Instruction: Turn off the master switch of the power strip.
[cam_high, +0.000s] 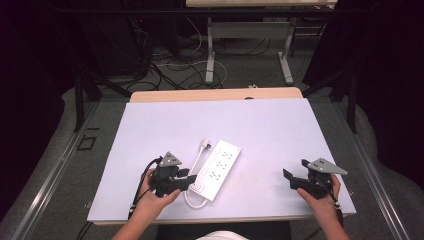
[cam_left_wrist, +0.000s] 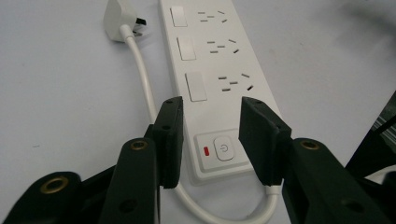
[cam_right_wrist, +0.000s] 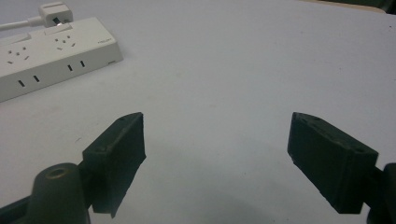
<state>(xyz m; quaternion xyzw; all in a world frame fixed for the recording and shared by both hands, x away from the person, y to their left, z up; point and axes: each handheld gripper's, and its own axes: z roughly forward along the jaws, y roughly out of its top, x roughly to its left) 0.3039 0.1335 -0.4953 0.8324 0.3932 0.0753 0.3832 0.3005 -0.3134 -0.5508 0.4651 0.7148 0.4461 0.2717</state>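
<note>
A long white plastic power strip (cam_high: 218, 169) with a row of sockets and rocker switches lies on the pale lavender table surface (cam_high: 280, 130), a little left of centre, its long axis slanting from the near edge away and to the right. Its white cable (cam_left_wrist: 140, 70) loops round the near end and runs up the left side to a white plug (cam_high: 205, 144) resting by the far end. The left gripper (cam_left_wrist: 211, 140) is much the nearer — its black jaws are spread and straddle the strip's near end, just above the power button (cam_left_wrist: 224, 150) and its red indicator (cam_left_wrist: 206, 151), gripping nothing. The right gripper (cam_right_wrist: 215, 158) hovers well apart to the right, jaws wide and empty — the strip lies off to its left.
</note>
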